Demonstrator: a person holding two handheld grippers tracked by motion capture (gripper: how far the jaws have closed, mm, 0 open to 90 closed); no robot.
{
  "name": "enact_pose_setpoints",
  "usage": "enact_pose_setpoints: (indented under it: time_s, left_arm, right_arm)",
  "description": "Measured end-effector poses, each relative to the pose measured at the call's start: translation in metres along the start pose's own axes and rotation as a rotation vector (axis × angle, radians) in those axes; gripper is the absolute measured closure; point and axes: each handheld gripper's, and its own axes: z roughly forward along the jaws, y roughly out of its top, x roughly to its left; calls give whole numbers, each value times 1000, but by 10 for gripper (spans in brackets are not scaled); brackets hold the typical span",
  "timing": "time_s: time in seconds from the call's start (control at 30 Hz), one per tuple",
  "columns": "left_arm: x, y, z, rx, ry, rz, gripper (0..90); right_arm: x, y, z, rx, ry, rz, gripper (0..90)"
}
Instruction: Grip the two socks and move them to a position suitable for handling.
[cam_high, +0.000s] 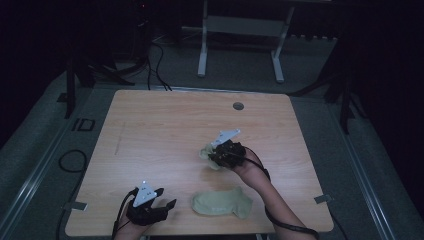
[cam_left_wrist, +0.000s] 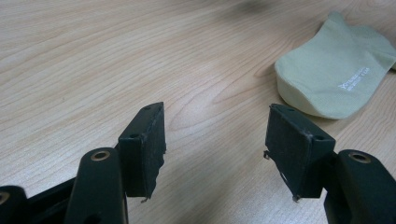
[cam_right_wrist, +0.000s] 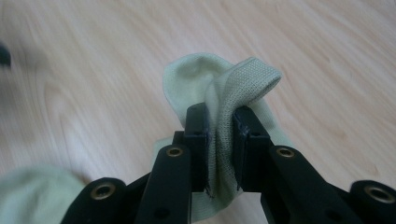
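Your right tool (cam_high: 216, 154) is pinching a pale green sock (cam_right_wrist: 219, 93), its pads pressing flat on a fold of the knit fabric, with the cuff looping over the top of the jaws in the right gripper view. In the high view, that tool is sitting just right of the middle of the desk (cam_high: 165, 120), and the held sock (cam_high: 207, 154) is bunching at its 9 o'clock side, above the wood. A second pale green sock (cam_high: 222, 202) is lying flat near the desk's front edge, at about 6 o'clock from your right tool and apart from it. Your left tool (cam_high: 162, 199) is resting near the front left of the desk with its jaws standing apart and nothing between them; the flat sock (cam_left_wrist: 336, 79) is lying at about 3 o'clock from it, near but not touching.
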Motion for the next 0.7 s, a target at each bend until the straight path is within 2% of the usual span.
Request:
enact_pose_setpoints:
  time_s: [0.2,0.33,0.43,0.6,0.7]
  left_arm:
    - [-2,0,1,5,-4,-6,381]
    - [-3,1,1,7,-5,2,381]
    - [-3,1,2,10,-12,-1,381]
    - [-4,4,4,8,-12,1,381]
    - [-5,8,5,9,-18,8,382]
  right_arm:
    - [0,-28,4,52,-1,-25,774]
    - [-5,-44,8,68,17,-10,772]
    - [-5,-52,14,79,35,0,771]
    - [-1,-61,30,119,61,-18,762]
    - [-4,-63,32,102,91,12,761]
